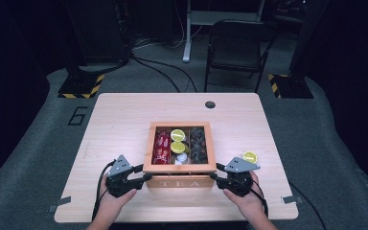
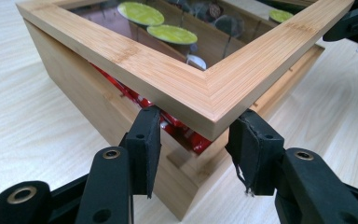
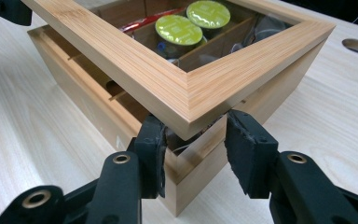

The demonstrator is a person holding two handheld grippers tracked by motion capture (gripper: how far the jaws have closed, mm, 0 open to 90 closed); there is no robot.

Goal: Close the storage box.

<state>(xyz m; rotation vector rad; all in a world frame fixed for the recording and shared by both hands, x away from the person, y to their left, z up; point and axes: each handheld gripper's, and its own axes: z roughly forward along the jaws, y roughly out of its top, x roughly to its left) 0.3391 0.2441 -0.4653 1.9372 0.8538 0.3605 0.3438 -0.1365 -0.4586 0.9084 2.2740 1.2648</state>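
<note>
A wooden tea box (image 1: 179, 182) with a glass-windowed lid (image 1: 147, 147) sits at the table's near middle. Its lid (image 2: 205, 88) is raised a little off the base (image 2: 74, 93) at the front. My left gripper (image 1: 146, 176) is at the front left corner, open, its jaws (image 2: 198, 126) straddling the lid corner from below. My right gripper (image 1: 214, 177) is at the front right corner, open, jaws (image 3: 193, 130) under the lid (image 3: 186, 93). Inside lie red packets (image 1: 162, 147), lime-topped capsules (image 3: 178, 29) and dark pieces (image 1: 198, 143).
One lime-topped capsule (image 1: 249, 156) lies on the table right of the box, close to my right gripper. A cable hole (image 1: 210, 104) is at the table's far edge. A black chair (image 1: 235, 48) stands beyond the table.
</note>
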